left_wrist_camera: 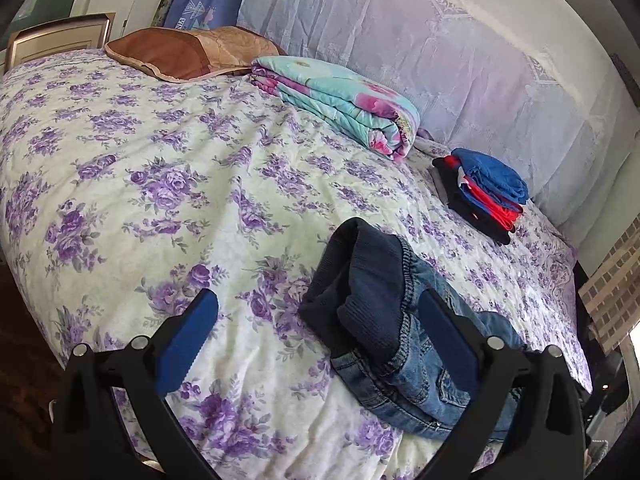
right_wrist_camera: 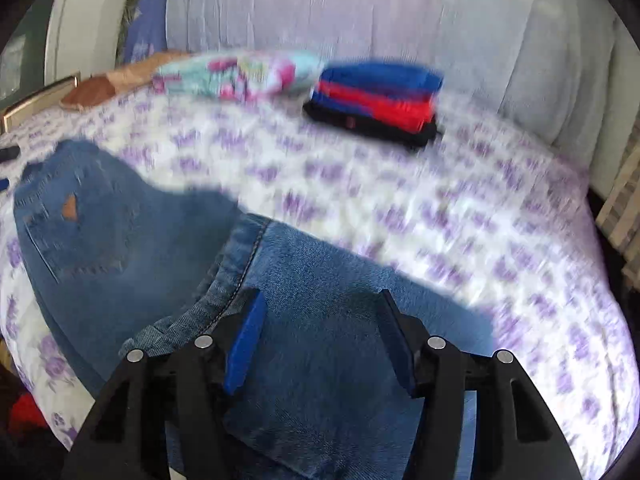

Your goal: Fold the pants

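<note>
So far: partly folded.
Jeans [right_wrist_camera: 132, 232]: lay on floral bedspread [left_wrist_camera: 160, 168], lower centre of both views; waistband turned back, bunched.
Left gripper [left_wrist_camera: 316, 344]: jaws wide apart, holding nothing.
Right gripper [right_wrist_camera: 320, 340]: jaws apart above denim, not clamped.
Remaining: flattening, further folds, likely joining folded stack [left_wrist_camera: 484, 192], upper right.

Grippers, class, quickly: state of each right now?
Left gripper: open, holding nothing, beside the jeans.
Right gripper: open over the jeans, pads not pressing.

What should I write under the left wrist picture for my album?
Open left tongs hover over crumpled jeans on a purple-flowered bedspread.
</note>
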Demonstrator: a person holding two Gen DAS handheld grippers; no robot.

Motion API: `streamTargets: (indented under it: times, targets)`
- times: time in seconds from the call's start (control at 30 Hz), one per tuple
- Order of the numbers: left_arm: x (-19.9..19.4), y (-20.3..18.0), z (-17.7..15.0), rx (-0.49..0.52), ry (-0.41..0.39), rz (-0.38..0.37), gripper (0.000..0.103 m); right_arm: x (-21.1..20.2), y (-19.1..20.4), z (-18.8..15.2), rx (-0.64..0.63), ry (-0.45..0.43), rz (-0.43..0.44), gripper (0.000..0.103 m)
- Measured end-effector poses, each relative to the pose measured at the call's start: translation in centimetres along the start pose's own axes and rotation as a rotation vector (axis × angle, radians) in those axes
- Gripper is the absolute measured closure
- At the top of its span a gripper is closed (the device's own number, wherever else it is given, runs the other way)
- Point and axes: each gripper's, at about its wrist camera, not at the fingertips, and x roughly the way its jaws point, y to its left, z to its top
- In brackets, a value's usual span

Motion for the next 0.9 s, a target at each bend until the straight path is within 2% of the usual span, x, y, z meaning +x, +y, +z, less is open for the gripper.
streamTargets:
  times: [0.1, 0.17, 0.23, 0.27, 0.3, 0.33, 0.43, 0.53, 0.6, 0.67, 0.9]
  targets:
    - [0.6, -0.6, -0.3, 0.015, 0.019, -0.001, 0.005, -1.5, -0.4, 0.6, 0.020, -0.006, 0.025, 0.046]
    - [0.8, -0.8, -0.6, 0.022, 0.027, -0.005, 0.005, -3.0, -0.7, 0.8, 0.032, -0.092, 0.038, 0.046]
    - [1.1, -1.2, -0.8, 0.033, 0.038, -0.006, 0.005, -3.3, -0.4, 1.3, 0.035, -0.139, 0.028, 0.045]
    - [1.2, -1.3, -0.9, 0.037, 0.043, -0.007, 0.005, -2.8, -0.1, 1.4, 0.032, -0.130, 0.026, 0.039]
    - [1.3, -1.4, -1.0, 0.039, 0.048, -0.010, 0.005, -1.6, 0.2, 1.6, 0.021, -0.084, 0.027, 0.034]
    - [1.5, -1.6, -1.1, 0.043, 0.054, -0.015, 0.005, 0.4, 0.6, 1.4, 0.005, 0.004, 0.039, 0.032]
    - [1.9, -2.0, -1.4, 0.054, 0.070, -0.018, 0.005, 1.0, 0.3, 1.6, 0.028, 0.019, 0.063, 0.030]
    - [2.6, -2.3, -1.8, 0.059, 0.095, -0.026, 0.005, -0.7, -0.5, 1.1, 0.069, -0.059, 0.094, 0.030]
    - [3.1, -2.2, -2.0, 0.052, 0.110, -0.030, 0.005, -2.2, -1.6, 0.4, 0.127, -0.120, 0.106, 0.022]
    - [3.5, -1.9, -2.0, 0.030, 0.122, -0.041, 0.005, -3.4, -3.0, -0.1, 0.179, -0.159, 0.114, 0.020]
    - [4.0, -0.6, -1.8, -0.045, 0.138, -0.114, 0.005, -6.0, -8.1, -1.4, 0.342, -0.199, 0.114, 0.015]
